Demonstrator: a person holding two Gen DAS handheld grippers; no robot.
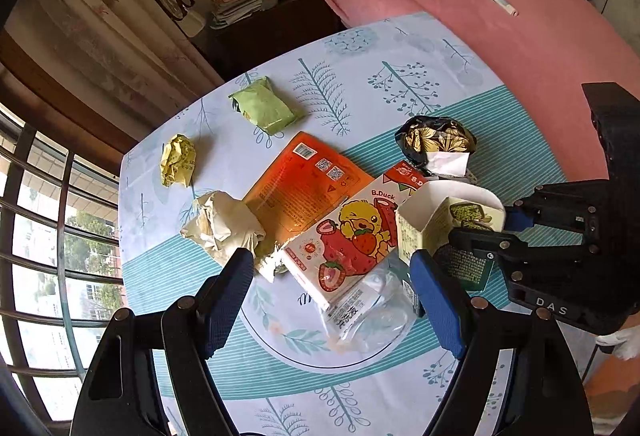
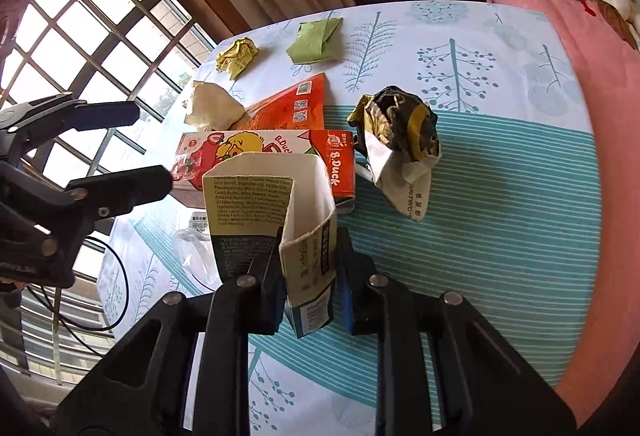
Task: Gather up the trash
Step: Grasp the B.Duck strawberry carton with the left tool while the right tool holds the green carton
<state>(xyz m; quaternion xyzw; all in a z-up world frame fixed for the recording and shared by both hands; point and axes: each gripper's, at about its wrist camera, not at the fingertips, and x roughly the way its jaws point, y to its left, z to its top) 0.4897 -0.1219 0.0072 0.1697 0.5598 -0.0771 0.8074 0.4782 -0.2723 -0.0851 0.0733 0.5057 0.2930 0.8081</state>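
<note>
Surface: table with a leaf-print, teal-striped tablecloth. Landmark is the B.Duck box, roughly mid-table. Room: pink bed beyond the table's far edge, with pillows and plush toys; barred window on the box's other side, curtain next to it.

My right gripper is clamped on an opened paper carton, lifted just in front of the B.Duck box. Carton's long axis runs away from the wrist camera, open mouth pointing toward the box, printed ingredient panel facing left.

My left gripper is spread wide, nothing between the pads, hovering above the near end of the B.Duck box and a clear plastic wrapper lying beside it.

Other trash: orange flat pack tucked under the box's far side; cream crumpled paper touching that pack; yellow crumpled ball and green wrapper farther behind; dark crumpled bag toward the bed.
</note>
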